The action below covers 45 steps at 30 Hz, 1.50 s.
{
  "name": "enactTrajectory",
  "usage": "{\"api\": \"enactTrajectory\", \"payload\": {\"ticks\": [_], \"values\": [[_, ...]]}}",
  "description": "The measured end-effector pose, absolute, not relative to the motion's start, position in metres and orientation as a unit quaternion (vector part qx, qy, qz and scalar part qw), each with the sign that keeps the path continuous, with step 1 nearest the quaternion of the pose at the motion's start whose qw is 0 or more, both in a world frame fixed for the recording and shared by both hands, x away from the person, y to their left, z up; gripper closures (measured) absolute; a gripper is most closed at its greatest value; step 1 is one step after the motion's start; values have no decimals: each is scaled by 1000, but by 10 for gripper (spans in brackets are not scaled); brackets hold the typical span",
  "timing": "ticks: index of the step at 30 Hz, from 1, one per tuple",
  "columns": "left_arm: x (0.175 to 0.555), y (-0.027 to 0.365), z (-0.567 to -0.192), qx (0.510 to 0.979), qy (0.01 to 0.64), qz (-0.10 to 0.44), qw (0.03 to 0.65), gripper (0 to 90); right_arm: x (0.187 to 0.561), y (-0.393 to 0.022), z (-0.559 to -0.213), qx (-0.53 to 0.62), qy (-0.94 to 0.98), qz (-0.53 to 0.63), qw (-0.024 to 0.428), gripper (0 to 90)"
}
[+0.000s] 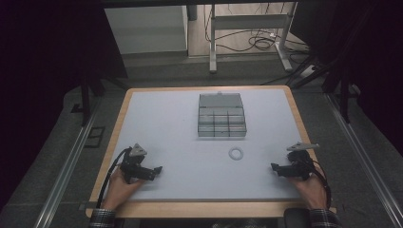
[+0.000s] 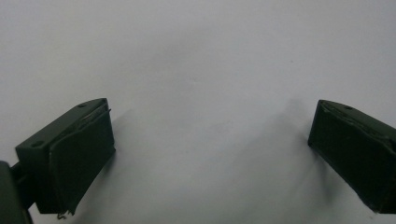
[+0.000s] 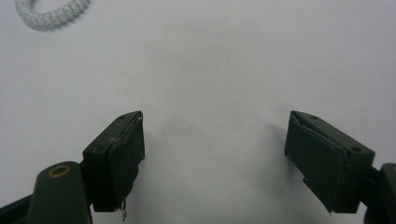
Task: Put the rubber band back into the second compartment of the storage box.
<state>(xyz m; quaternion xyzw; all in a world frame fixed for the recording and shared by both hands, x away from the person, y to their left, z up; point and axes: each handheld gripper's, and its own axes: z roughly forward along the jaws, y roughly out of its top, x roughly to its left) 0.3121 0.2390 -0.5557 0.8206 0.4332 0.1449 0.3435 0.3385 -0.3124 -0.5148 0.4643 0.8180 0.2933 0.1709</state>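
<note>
A white coiled ring (image 1: 235, 153) lies flat on the white table top (image 1: 166, 123), in front of a clear compartment box (image 1: 221, 122) whose lid stands open at the back. In the right gripper view the ring (image 3: 51, 14) sits at the top left corner, well away from the jaws. My left gripper (image 1: 157, 170) rests near the front left of the table, pointing right; its jaws (image 2: 210, 140) stand wide apart over bare surface. My right gripper (image 1: 274, 167) rests near the front right, pointing left, also open (image 3: 215, 144) with nothing between the pads.
The table has a wooden rim (image 1: 204, 209). Beyond its far edge stand a metal desk frame (image 1: 247, 28) and loose cables (image 1: 259, 42) on the floor. Metal rails (image 1: 66, 166) run along both sides, with dark curtains behind them.
</note>
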Motion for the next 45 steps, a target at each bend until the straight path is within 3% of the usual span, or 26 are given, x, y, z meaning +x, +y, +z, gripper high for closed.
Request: {"api": "enactTrajectory", "payload": {"ticks": [34, 45], "values": [[312, 239, -556, 820, 433, 145, 344, 3, 331, -293, -496, 433, 821, 338, 156, 200], [312, 239, -556, 821, 433, 145, 343, 3, 334, -285, -488, 430, 819, 351, 148, 245]]}}
